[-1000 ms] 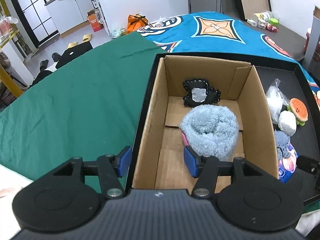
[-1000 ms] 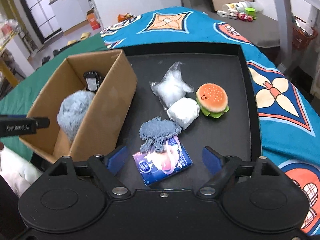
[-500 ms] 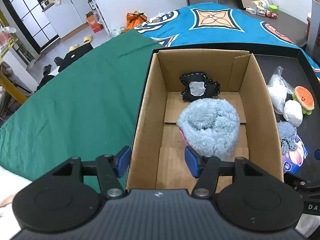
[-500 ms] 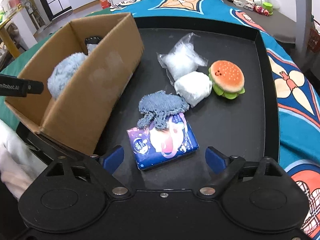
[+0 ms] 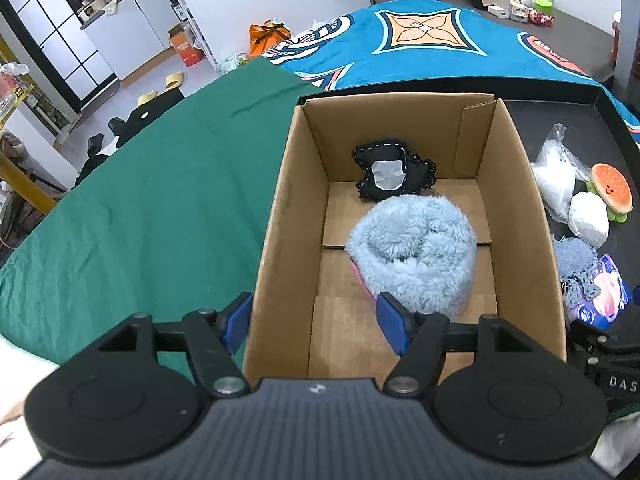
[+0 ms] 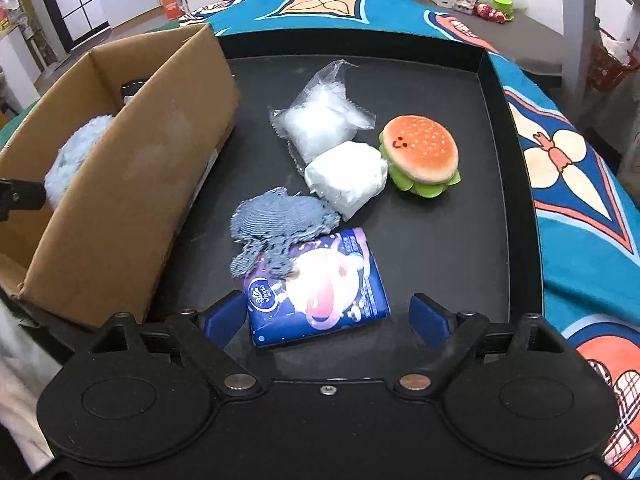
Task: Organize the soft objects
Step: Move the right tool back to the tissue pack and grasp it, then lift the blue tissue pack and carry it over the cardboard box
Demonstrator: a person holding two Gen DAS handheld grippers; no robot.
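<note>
Right gripper (image 6: 326, 318): jaws wide, nothing clamped. It has come down over the near edge of the black tray (image 6: 494, 92); the blue tissue pack (image 6: 320, 286) now lies between the blue pads, which do not touch it. Opening is about as it was half a second ago.

Outward from the pack: a grey-blue knitted cloth (image 6: 280, 224) overlaps its far left corner. Beyond that a white wrapped bundle (image 6: 346, 180), touching a clear plastic bag of white stuffing (image 6: 322, 120). The burger plush (image 6: 420, 154) sits just beside the bundle, toward the tray's right wall. The far half of the tray is bare.

Left gripper (image 5: 314, 320): jaws part open and empty, having just been opening. They straddle the left wall of the cardboard box (image 5: 280, 216), one pad outside and one inside, just in front of the fluffy light-blue roll (image 5: 412, 248). No pad presses the roll; it rests mid-floor in the box. A black stitched pouch (image 5: 394, 176) leans against the box's far wall. The box stands at the tray's left edge.

Judgement: the widening left jaws and the free-lying roll suggest the roll is deposited. Two items boxed, five left on the tray. The right gripper is lined up for the tissue pack next; the overlapping cloth may drag along when the pack lifts.
</note>
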